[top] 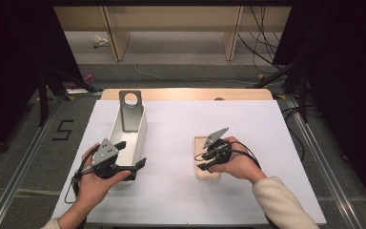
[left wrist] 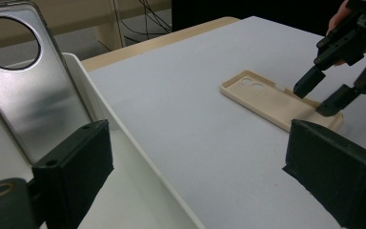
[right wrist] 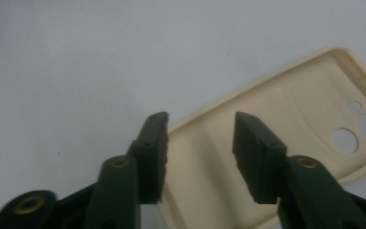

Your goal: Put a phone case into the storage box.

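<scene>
White-topped table [top: 181, 191], wooden strip along far edge. Directly on it: white bin [top: 140, 131] at left, lengthwise, with grey metal plate [top: 130, 112] leaning upright inside at far end; beige phone case [top: 201, 172] at right, flat, hollow side up, well apart from bin.

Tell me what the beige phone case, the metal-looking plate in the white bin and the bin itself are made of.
Phone case: probably soft plastic or silicone, matte beige, thin raised rim. Plate: looks like brushed metal, a grey streaky sheen, with a round cutout. Bin: likely smooth white plastic, thin-walled; could be painted metal.
</scene>
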A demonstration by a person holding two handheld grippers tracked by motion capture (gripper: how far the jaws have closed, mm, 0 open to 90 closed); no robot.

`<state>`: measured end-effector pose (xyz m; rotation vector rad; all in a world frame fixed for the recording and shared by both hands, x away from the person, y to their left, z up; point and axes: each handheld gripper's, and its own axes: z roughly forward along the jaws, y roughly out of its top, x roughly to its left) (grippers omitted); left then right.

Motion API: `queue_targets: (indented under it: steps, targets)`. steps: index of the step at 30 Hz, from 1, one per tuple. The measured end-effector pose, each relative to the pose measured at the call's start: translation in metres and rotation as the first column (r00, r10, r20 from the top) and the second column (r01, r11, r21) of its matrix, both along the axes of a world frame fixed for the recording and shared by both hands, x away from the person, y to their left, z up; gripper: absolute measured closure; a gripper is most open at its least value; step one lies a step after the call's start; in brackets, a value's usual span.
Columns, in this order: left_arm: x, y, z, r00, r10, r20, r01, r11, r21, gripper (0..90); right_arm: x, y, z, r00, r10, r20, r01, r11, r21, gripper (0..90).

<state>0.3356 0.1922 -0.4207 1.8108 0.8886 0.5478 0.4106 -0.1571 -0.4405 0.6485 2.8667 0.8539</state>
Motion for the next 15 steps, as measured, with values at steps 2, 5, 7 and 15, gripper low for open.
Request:
queue_targets:
  steps: [2,5,7,15]
  targets:
    - [0.0,0.0,0.0,1.0,0.001,0.0,-0.001,1.0,0.0,8.2,-0.003,-0.001,0.002,0.9991,0.038,0.016,-0.038,0.9985,-0.039,44.0]
    - [0.0,0.0,0.0,1.0,0.004,-0.002,-0.004,1.0,0.0,8.2,-0.008,0.0,0.004,0.9957,0.091,0.016,-0.089,0.991,-0.1,35.2]
    - [0.001,0.001,-0.001,1.0,0.003,-0.004,-0.002,1.0,0.001,8.2,-0.01,0.001,0.003,0.9922,0.124,0.016,-0.12,0.9819,-0.146,31.2]
    - [0.001,-0.001,-0.001,1.0,0.001,-0.006,-0.001,1.0,0.003,8.2,-0.016,0.005,0.001,0.9801,0.195,0.039,-0.178,0.9469,-0.268,28.8]
